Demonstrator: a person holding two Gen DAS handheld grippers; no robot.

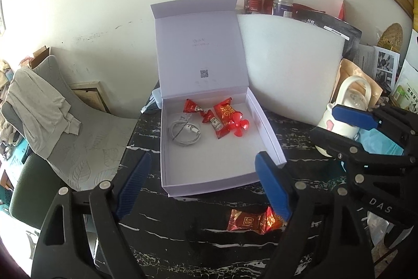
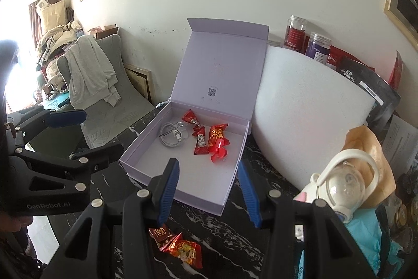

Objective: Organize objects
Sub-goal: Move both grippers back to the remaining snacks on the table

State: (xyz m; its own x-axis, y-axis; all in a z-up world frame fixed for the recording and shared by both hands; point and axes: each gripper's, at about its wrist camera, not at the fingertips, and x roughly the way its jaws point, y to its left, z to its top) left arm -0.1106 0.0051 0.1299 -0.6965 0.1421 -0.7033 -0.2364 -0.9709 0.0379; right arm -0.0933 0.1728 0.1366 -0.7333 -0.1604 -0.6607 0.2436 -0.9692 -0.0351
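Note:
A white box (image 1: 209,187) (image 2: 201,203) stands open on the black marble table, its lid upright at the back. Inside lie a coiled white cable (image 1: 183,132) (image 2: 171,137), red sachets (image 1: 192,106) (image 2: 199,141), a red candy bag (image 1: 224,117) (image 2: 216,135) and a small red fan toy (image 1: 239,126) (image 2: 218,152). Two red candy packets (image 1: 250,222) (image 2: 180,247) lie on the table in front of the box. My left gripper (image 1: 203,161) (image 2: 102,134) hovers open over the box's front edge, holding nothing. To its right, my right gripper (image 2: 207,166) (image 1: 337,124) is also open and holds nothing.
A white foam sheet (image 1: 287,64) (image 2: 308,117) leans right of the box. A white lamp with a handle (image 1: 347,106) (image 2: 342,184), a blue cloth, bags and jars (image 2: 295,30) crowd the right side. A chair with grey clothing (image 1: 47,106) (image 2: 88,69) stands beyond the table's left edge.

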